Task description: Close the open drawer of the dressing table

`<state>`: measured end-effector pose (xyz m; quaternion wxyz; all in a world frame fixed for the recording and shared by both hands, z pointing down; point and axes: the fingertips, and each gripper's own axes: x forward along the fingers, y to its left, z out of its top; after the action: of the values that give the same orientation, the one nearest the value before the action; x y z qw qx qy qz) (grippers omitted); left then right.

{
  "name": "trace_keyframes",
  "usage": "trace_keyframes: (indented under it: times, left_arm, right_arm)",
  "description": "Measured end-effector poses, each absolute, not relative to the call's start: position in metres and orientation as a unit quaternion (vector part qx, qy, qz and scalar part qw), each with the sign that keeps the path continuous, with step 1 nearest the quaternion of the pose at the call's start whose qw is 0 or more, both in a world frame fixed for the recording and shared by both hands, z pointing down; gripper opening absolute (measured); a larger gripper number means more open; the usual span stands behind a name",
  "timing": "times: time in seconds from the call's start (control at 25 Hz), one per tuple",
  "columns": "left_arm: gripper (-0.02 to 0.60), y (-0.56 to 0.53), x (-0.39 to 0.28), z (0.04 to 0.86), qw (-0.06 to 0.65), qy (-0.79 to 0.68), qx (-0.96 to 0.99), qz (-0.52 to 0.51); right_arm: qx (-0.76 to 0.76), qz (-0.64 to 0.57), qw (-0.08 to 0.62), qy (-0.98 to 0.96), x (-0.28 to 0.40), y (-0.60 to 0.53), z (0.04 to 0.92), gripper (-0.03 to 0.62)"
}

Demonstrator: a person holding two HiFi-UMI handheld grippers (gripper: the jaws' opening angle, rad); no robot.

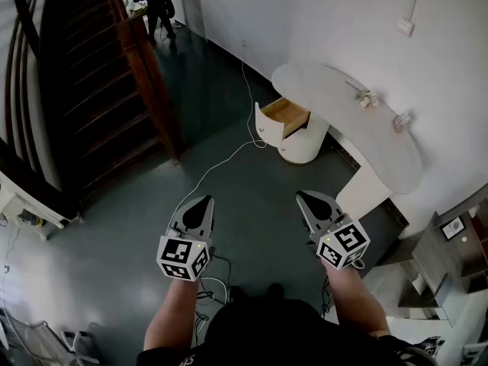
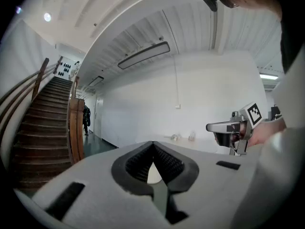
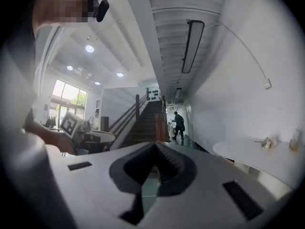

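Open drawer at the table's round base, well ahead across the floor. Clenched and empty, left gripper and right gripper — far short of it. Likely light, rigid, free-sliding; best pushed flat on its white front.

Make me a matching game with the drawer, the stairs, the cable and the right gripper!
Things:
1. drawer
2. stairs
3. cable
4. right gripper

Descriptions:
A. shut, holding nothing
B. lying on the floor
C. pulled open
D. dark brown wood

Pairs: 1-C, 2-D, 3-B, 4-A
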<state>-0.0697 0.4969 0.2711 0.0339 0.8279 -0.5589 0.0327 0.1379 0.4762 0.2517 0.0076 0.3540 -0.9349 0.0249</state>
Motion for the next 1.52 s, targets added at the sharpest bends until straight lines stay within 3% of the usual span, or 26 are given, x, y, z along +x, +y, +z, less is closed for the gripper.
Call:
trace_keyframes:
  times: [0.48, 0.96, 1.52]
  left_arm:
    - [0.0, 0.501, -0.045, 0.293, 0.08, -0.575, 0.814, 0.022]
    - [0.0, 0.492, 0.015, 0.293, 0.06, -0.556, 0.828, 0.044]
    - [0.0, 0.377, -0.027, 0.322, 0.069, -0.543, 0.835, 0.055]
  right_arm:
    - [0.376, 0.027, -0.006, -0.926, 0.18, 0.482, 0.259, 0.003]
    - [0.371, 0.074, -0.024, -0.926, 0.229, 0.479, 0.279, 0.006]
    - [0.371, 0.088, 0.009, -0.924, 0.179, 0.367, 0.298, 0.006]
